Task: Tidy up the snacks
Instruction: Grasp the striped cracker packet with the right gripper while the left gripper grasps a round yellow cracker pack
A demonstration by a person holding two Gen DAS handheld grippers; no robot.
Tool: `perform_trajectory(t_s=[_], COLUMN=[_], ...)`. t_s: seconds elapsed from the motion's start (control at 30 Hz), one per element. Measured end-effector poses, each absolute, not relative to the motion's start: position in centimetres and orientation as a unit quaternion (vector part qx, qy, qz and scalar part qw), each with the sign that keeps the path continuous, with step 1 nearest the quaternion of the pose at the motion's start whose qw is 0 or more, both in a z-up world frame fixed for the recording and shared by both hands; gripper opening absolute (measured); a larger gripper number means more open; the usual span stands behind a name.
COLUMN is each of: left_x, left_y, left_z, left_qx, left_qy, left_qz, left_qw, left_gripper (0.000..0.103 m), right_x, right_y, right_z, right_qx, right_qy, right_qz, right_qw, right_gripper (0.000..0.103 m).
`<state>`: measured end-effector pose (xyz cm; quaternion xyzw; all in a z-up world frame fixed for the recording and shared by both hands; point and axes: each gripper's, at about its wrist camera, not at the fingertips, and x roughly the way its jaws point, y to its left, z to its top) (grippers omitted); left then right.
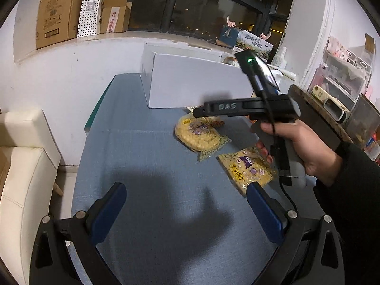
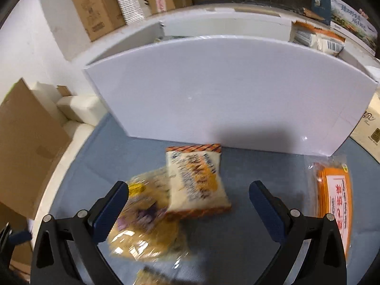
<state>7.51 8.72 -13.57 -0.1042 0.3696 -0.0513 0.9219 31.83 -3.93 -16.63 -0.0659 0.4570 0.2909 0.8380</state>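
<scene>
Surface: a blue cloth-covered table, white wall behind, dark window above a sill with brown cardboard cartons. My landmark is the large open white cardboard box standing at the table's far end.

Item 1, my left gripper: blue-padded fingers spread wide, nothing between them, over bare cloth well in front of the box.

Item 2: clear round packet of yellow snacks with a purple cartoon print, flat on the cloth in front of the box. A second packet of the same kind lies nearer me, farther from the box.

Item 3: white-and-orange sealed snack pouch, just in front of the box wall, its near end resting on the first yellow packet; blurred.

Item 4, my right gripper: fingers spread, empty, above that pouch; a hand grips its handle.

Item 5: flat orange packet with a white label, by the box's right corner.
</scene>
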Motion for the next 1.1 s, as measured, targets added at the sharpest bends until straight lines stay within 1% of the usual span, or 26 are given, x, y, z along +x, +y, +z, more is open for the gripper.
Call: perform_trajectory(t_s=[0.03,0.07,0.1,0.27,0.4,0.63,0.77,0.93,1.1], left_x=[7.7,7.8,7.8,8.2,9.6,14.7,18.5,22.2,24.1], left_y=[8.9,8.9,9.0,8.5,7.9,5.6,3.8,2.8,2.9], left_z=[-13.6,-13.7,-13.8,-13.8,-13.8,-13.9,-14.8,-16.7,-18.1], left_qx=[-0.106,-0.11,-0.113,-0.105,-0.102,-0.075,-0.044,-0.01,-0.044], left_qy=[0.371,0.373,0.374,0.377,0.385,0.404,0.423,0.449,0.471], left_qz=[-0.051,-0.051,-0.052,-0.054,-0.056,-0.047,-0.047,-0.025,0.001], left_qw=[0.921,0.92,0.919,0.919,0.915,0.911,0.904,0.893,0.881], left_gripper=[0.103,0.103,0.103,0.103,0.103,0.103,0.103,0.103,0.103], right_x=[32.0,32.1,32.1,31.7,30.8,26.5,24.1,21.4,20.3], right_y=[-3.9,-3.7,-3.7,-5.0,-7.1,-12.9,-15.6,-18.3,-18.9], right_z=[-16.9,-17.3,-17.6,-17.1,-15.0,-11.0,-9.8,-9.7,-10.5], right_qx=[-0.072,-0.081,-0.082,-0.065,-0.035,0.008,0.028,0.036,0.041], right_qy=[0.46,0.463,0.463,0.455,0.432,0.385,0.375,0.37,0.372], right_qz=[0.284,0.282,0.291,0.289,0.295,0.301,0.302,0.3,0.298], right_qw=[0.838,0.836,0.833,0.84,0.852,0.872,0.876,0.878,0.878], right_gripper=[0.078,0.063,0.055,0.053,0.053,0.053,0.053,0.053,0.053])
